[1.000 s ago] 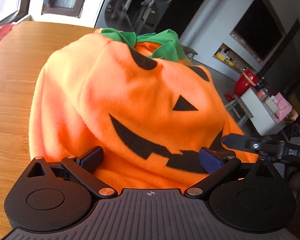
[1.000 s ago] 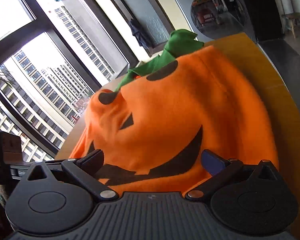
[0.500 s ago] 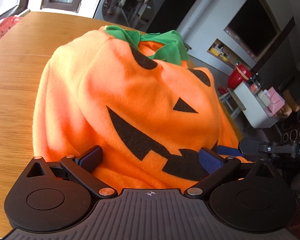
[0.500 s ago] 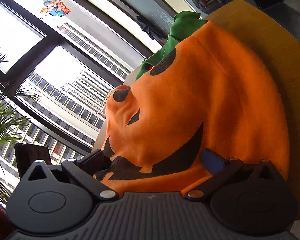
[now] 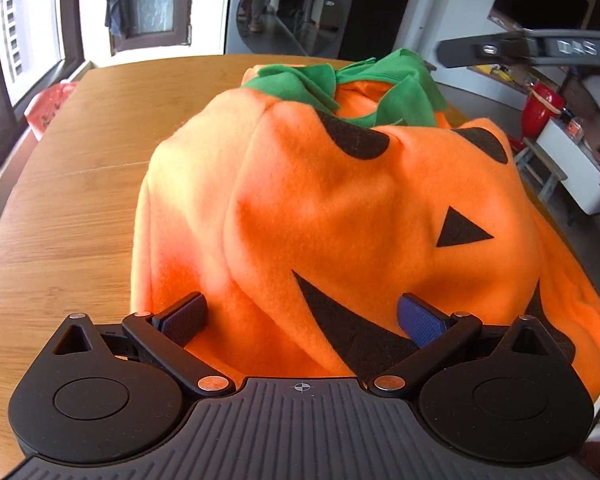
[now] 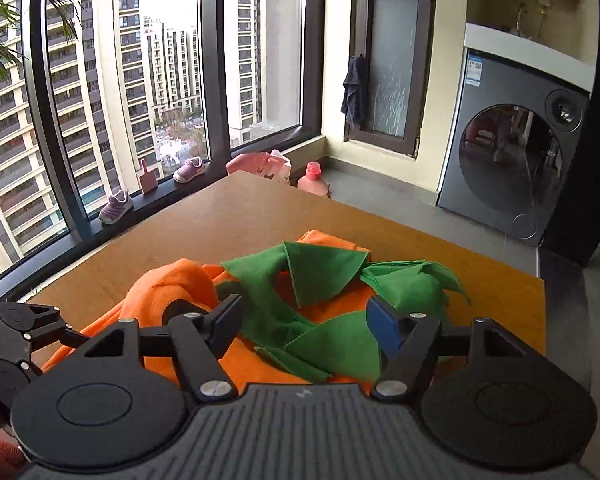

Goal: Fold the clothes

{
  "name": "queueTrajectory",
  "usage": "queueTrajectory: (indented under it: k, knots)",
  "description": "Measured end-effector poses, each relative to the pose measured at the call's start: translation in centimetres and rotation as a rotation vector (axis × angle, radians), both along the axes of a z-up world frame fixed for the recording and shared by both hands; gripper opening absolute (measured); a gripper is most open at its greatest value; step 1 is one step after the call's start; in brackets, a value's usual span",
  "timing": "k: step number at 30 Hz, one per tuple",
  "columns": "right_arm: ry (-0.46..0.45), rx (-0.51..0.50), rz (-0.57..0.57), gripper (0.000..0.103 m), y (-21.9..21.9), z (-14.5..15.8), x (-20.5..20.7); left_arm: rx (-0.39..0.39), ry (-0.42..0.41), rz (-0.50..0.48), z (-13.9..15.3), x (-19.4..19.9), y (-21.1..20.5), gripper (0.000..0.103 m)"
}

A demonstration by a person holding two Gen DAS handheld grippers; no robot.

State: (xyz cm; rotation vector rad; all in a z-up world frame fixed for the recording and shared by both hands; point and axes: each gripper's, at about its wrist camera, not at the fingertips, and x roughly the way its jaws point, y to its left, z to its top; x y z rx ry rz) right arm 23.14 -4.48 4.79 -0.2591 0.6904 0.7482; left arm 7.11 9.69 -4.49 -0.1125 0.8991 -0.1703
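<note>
The left gripper [image 5: 300, 316] and right gripper [image 6: 304, 324] both hang wide open, holding nothing, just above the orange pumpkin costume [image 5: 340, 208] bunched on the wooden table [image 5: 80, 168], probably ready to grab and fold it.

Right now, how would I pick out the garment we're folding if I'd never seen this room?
Find the wooden table between the big window and the grey washing machine. On it lies the only garment: an orange fleece pumpkin costume. Its black jack-o'-lantern face and green leaf collar are unmistakable.
</note>
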Motion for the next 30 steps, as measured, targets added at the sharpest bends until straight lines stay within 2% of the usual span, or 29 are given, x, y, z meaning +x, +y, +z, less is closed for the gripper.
queueTrajectory:
  k: [2,6,7,9,11,13,14,15,17,19,21,23,25,27,29,30]
  knots:
    - [0.060,-0.040,0.011,0.066,2.9,-2.8,2.8,-0.018,-0.001,0.005,0.0,0.0,0.2,0.103]
    - [0.119,-0.101,0.013,0.066,6.0,-7.5,5.0,-0.061,0.006,0.006,0.3,-0.1,0.8,0.103]
    - [0.138,-0.110,0.016,0.066,6.4,-8.3,5.4,-0.089,0.006,0.002,0.5,-0.3,1.2,0.103]
    - [0.125,-0.113,0.040,0.068,6.8,-8.8,5.1,-0.199,-0.018,-0.061,1.5,-1.5,2.0,0.103]
    - [0.120,-0.112,0.074,0.058,6.8,-8.7,4.5,-0.329,-0.052,-0.160,2.5,-3.1,2.6,0.103]
    - [0.120,-0.104,0.106,0.030,6.7,-8.4,4.0,-0.450,-0.050,-0.237,2.5,-3.9,3.2,0.103]
    - [0.106,-0.110,0.116,0.022,6.7,-8.2,3.5,-0.488,-0.028,-0.252,2.0,-3.8,3.4,0.103]
    - [0.086,-0.121,0.122,0.009,6.8,-7.9,3.0,-0.500,0.005,-0.246,1.1,-3.5,3.5,0.103]
    - [-0.020,-0.142,0.118,0.007,7.2,-6.3,1.8,-0.495,0.074,-0.213,-0.4,-2.7,3.6,0.103]
    - [-0.148,-0.139,0.086,0.007,7.7,-3.9,2.0,-0.509,0.076,-0.216,-0.8,-2.8,3.8,0.103]
    - [-0.275,-0.169,0.049,0.007,8.4,-2.1,3.5,-0.502,0.084,-0.224,-0.6,-2.8,3.9,0.103]
    - [-0.342,-0.218,0.014,0.007,9.3,-1.8,5.9,-0.490,0.084,-0.234,-0.5,-3.1,3.9,0.103]
    - [-0.337,-0.267,-0.002,0.009,9.9,-2.5,8.5,-0.473,0.085,-0.240,-0.2,-3.3,3.8,0.103]
    - [-0.283,-0.265,0.013,0.011,9.7,-3.1,10.1,-0.462,0.091,-0.240,0.0,-3.5,3.7,0.103]
    - [-0.235,-0.138,-0.004,0.012,7.4,-1.4,10.3,-0.456,0.085,-0.247,0.7,-2.9,3.6,0.103]
    - [-0.212,-0.067,-0.014,0.016,6.0,-0.5,10.3,-0.454,0.079,-0.252,1.1,-2.5,3.4,0.103]
